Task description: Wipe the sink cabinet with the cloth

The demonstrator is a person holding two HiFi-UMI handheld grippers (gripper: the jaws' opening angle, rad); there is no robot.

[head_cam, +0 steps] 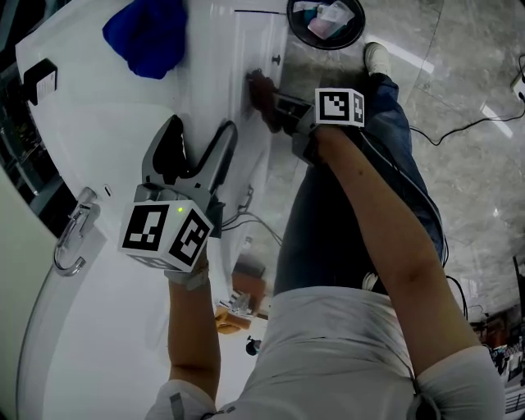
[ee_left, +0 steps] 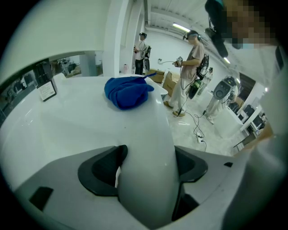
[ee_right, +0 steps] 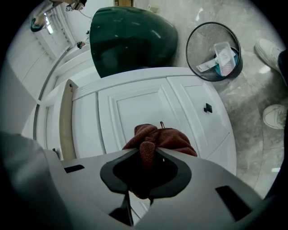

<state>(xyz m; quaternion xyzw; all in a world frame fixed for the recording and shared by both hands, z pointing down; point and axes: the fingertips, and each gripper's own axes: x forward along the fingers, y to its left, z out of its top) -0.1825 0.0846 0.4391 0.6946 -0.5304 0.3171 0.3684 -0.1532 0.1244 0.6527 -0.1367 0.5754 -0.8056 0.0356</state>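
The white sink cabinet (head_cam: 250, 41) has panelled doors (ee_right: 135, 108) with a small dark knob (ee_right: 207, 108). My right gripper (head_cam: 275, 107) is shut on a brown cloth (head_cam: 262, 92), which is bunched against the door front (ee_right: 157, 139). My left gripper (head_cam: 195, 143) is open, its jaws astride the rounded edge of the white countertop (ee_left: 148, 134). A blue cloth (head_cam: 148, 33) lies crumpled on the countertop beyond it (ee_left: 128, 91).
A wire waste bin (head_cam: 326, 20) with rubbish stands on the marble floor beside the cabinet (ee_right: 215, 51). A chrome faucet (head_cam: 72, 238) sits on the counter at the left. Cables cross the floor (head_cam: 459, 127). Several people stand far off (ee_left: 189, 67).
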